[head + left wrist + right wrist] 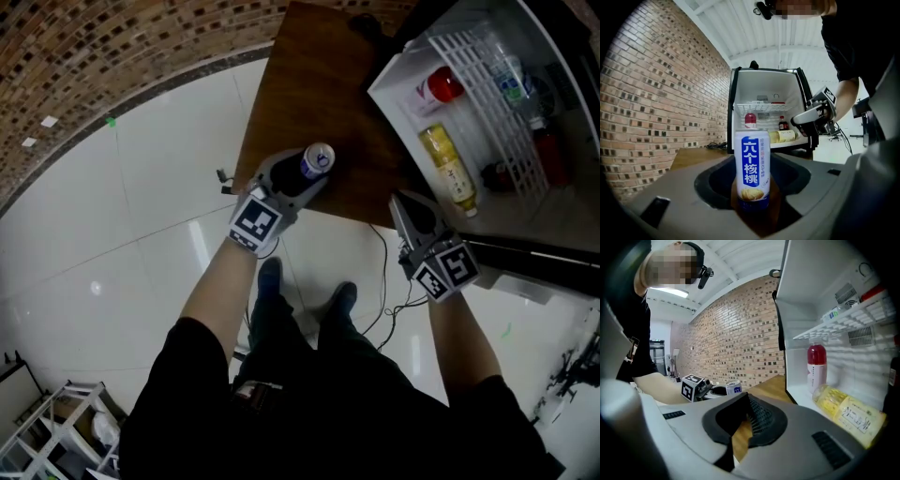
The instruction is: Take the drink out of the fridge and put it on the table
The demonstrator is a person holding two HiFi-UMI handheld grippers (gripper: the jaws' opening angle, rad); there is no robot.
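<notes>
The person's left gripper is clamped on a white-and-blue drink can with Chinese lettering down its side. The can stands upright between the two grey jaws, right out at their tips, over the near edge of the brown wooden table. From where I stand I can't tell whether its base touches the wood. Out ahead of this gripper, at the far side of the table, stands the small white fridge with its door open.

The right gripper is off to the right of the left one, well apart from it, pointing at the open fridge. Its jaws are drawn together to a point, with nothing between them.

Just ahead of the right gripper, on the fridge floor, a yellow plastic bottle lies on its side. Beyond that, a red bottle with a white label stands upright. A white wire shelf runs above them, and a dark bottle with a red cap sits further to the right.

Under both grippers is a glossy white tiled floor, where a black cable trails just below the right gripper. A brick wall curves round beyond the left gripper.
</notes>
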